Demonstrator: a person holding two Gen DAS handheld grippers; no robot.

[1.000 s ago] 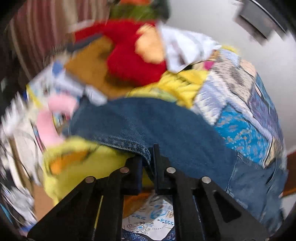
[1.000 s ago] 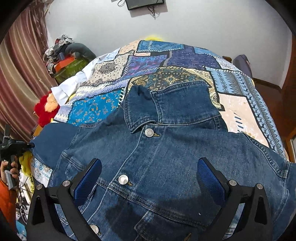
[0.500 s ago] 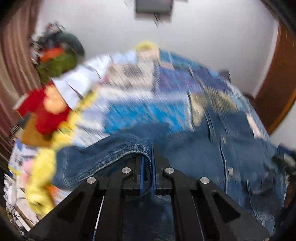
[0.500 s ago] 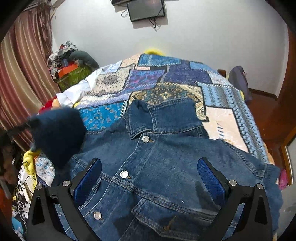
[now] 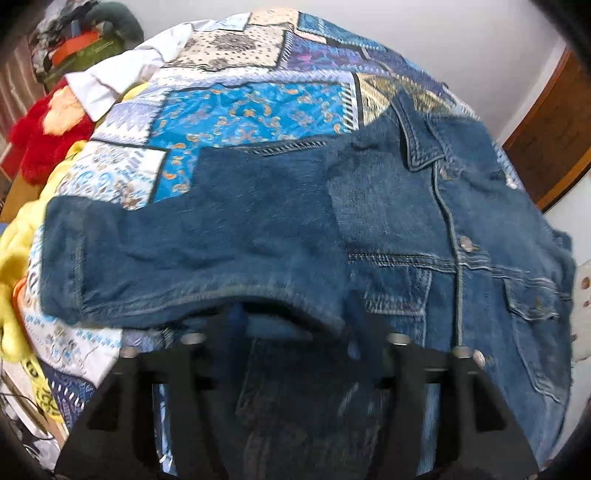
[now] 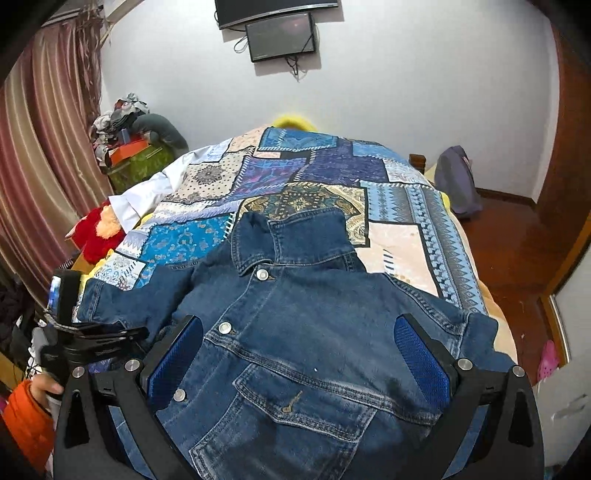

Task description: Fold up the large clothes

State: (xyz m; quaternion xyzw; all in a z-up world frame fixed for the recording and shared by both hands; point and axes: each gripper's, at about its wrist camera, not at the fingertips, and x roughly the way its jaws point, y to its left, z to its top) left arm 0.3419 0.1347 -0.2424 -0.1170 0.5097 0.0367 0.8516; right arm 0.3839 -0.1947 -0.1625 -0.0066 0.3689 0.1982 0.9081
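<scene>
A blue denim jacket [image 6: 306, 325] lies front-up on the patchwork bedspread [image 6: 325, 177], collar toward the far wall. In the left wrist view its left sleeve [image 5: 192, 251] lies spread out sideways across the bed's left side. My left gripper [image 5: 295, 325] is open, its fingers apart just under the sleeve's near edge, which hides the fingertips. It also shows in the right wrist view [image 6: 136, 334] at the sleeve. My right gripper [image 6: 299, 354] is open wide and empty, above the jacket's front with a blue pad [image 6: 421, 354] on each side.
A red and yellow plush toy [image 6: 98, 232] and a white cloth [image 6: 147, 195] lie at the bed's left edge. A green box with clutter [image 6: 136, 155] stands by the curtain. A screen [image 6: 280, 35] hangs on the far wall. A grey bag [image 6: 456, 181] sits on the floor at right.
My left gripper swung the sleeve from the bed's left edge up onto the bed, then opened and let it go. The right gripper rose and stayed open.
</scene>
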